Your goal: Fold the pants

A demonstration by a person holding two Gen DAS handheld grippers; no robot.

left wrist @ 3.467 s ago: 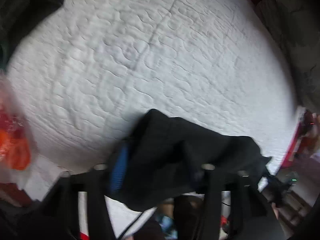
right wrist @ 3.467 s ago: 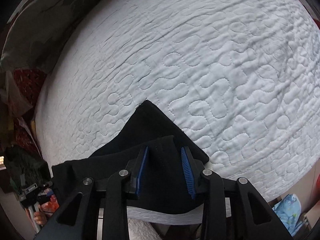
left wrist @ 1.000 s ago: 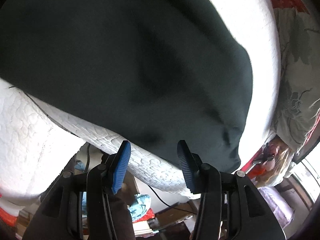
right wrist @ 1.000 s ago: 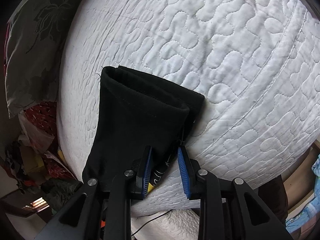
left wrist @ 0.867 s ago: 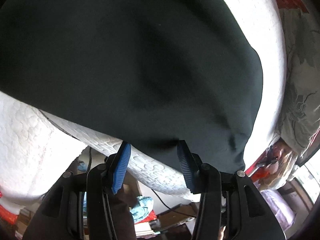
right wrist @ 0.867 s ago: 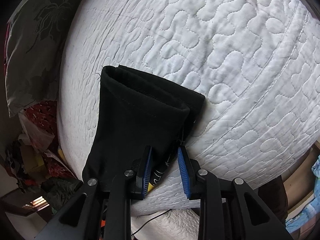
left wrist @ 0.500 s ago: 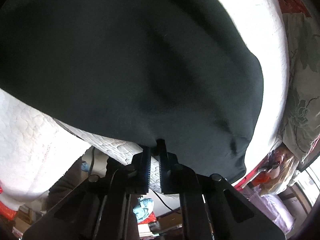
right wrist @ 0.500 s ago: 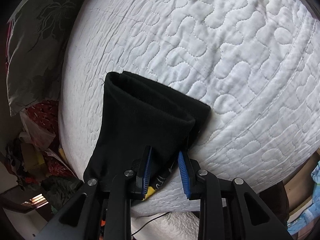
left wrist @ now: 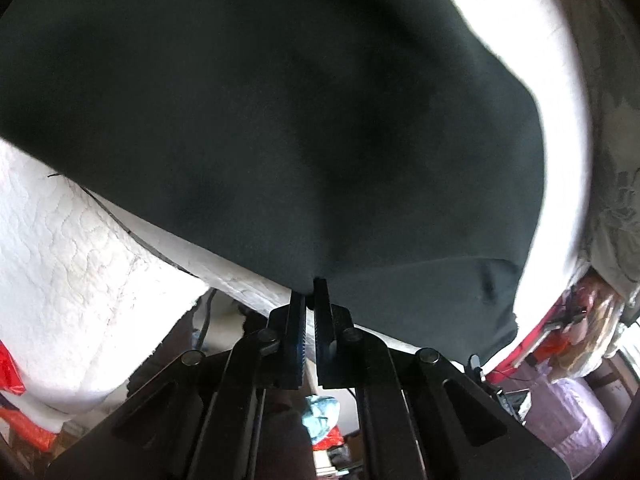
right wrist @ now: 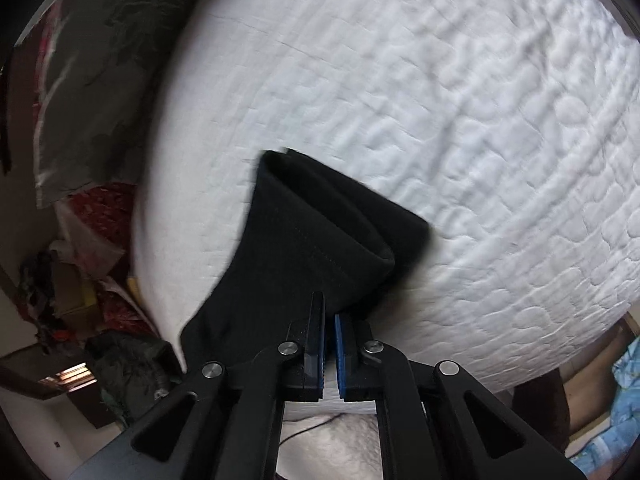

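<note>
Both my claws are pinched tight on the black pants (left wrist: 280, 120) spread ahead on the white quilt (right wrist: 460, 100) — left gripper (left wrist: 309, 300) on a thin edge, right gripper (right wrist: 328, 312) beside the cuffs — either shallow bite could slip when I lift.

Pants (left wrist: 280, 120) lie on the mattress (right wrist: 440, 100); pillow (right wrist: 100, 60) to its left.

Black pants (right wrist: 320, 248) lie on the white quilted bed (right wrist: 480, 120)
</note>
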